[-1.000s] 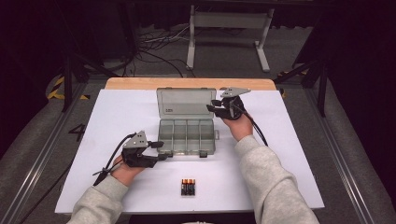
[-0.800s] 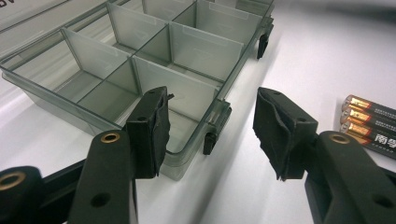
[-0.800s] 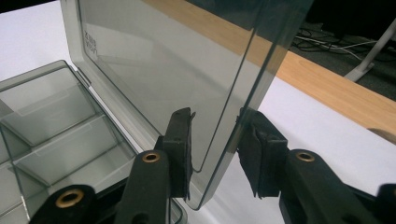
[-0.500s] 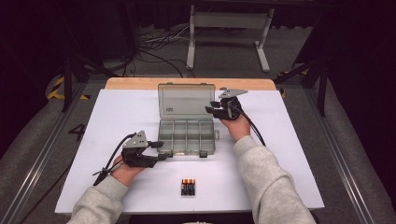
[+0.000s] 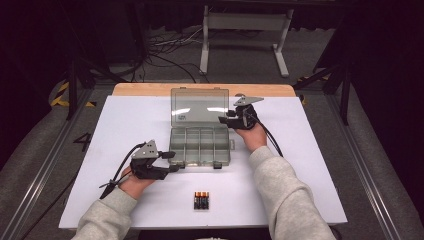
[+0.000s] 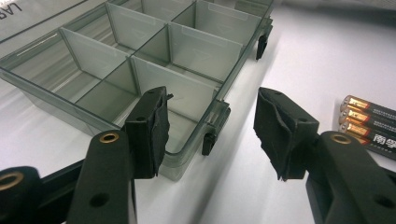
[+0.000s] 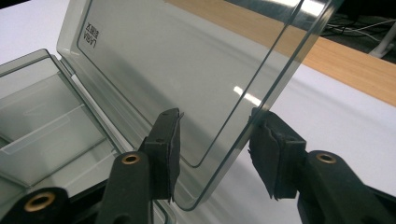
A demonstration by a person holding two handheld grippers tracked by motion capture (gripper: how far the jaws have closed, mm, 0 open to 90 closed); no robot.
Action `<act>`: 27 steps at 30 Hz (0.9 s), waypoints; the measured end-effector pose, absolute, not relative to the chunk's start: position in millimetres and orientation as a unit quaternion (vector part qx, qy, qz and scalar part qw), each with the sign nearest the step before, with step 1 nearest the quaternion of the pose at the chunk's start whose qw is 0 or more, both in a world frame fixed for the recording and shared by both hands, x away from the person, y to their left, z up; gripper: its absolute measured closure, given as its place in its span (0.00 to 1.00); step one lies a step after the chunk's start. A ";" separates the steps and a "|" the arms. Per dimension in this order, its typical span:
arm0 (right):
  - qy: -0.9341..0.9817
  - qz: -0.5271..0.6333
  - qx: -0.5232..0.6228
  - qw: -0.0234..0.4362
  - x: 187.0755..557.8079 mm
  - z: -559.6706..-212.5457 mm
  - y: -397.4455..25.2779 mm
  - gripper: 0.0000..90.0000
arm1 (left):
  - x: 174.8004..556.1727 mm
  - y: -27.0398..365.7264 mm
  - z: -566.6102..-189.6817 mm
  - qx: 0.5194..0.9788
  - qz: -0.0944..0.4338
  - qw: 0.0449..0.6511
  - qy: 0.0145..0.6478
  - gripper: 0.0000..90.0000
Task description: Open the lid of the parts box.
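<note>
Clear box (image 5: 200,145) at table centre, lid (image 5: 199,106) raised; right gripper (image 5: 226,120) jaws wide astride the lid's edge; left gripper (image 5: 176,162) jaws wide astride the box's front corner; batteries (image 5: 201,200) nearby

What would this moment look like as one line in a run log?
left gripper: open, straddling front corner of clear grey plastic compartment box | right gripper: open, around raised lid edge | batteries: on table, untouched

Lab, dark curtains (image 5: 45,40), floor cables (image 5: 165,55), taped floor (image 5: 60,95)
</note>
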State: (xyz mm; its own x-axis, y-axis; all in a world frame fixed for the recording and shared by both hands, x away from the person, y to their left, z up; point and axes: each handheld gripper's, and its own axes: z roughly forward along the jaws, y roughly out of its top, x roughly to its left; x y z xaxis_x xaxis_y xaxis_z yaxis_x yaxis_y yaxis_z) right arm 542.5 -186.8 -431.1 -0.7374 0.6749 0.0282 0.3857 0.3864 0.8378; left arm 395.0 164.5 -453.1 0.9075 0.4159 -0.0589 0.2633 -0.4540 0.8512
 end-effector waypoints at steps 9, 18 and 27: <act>0.817 0.450 0.333 0.142 546.6 -437.8 -189.4 0.56 | 393.9 163.1 -453.3 0.851 0.075 0.480 0.198 0.50; 0.815 0.449 0.344 0.124 549.3 -441.9 -192.7 0.53 | 393.8 162.9 -453.3 0.853 0.078 0.478 0.196 0.50; 0.811 0.452 0.357 0.103 551.9 -446.8 -194.2 0.46 | 394.1 162.6 -453.9 0.852 0.078 0.479 0.194 0.50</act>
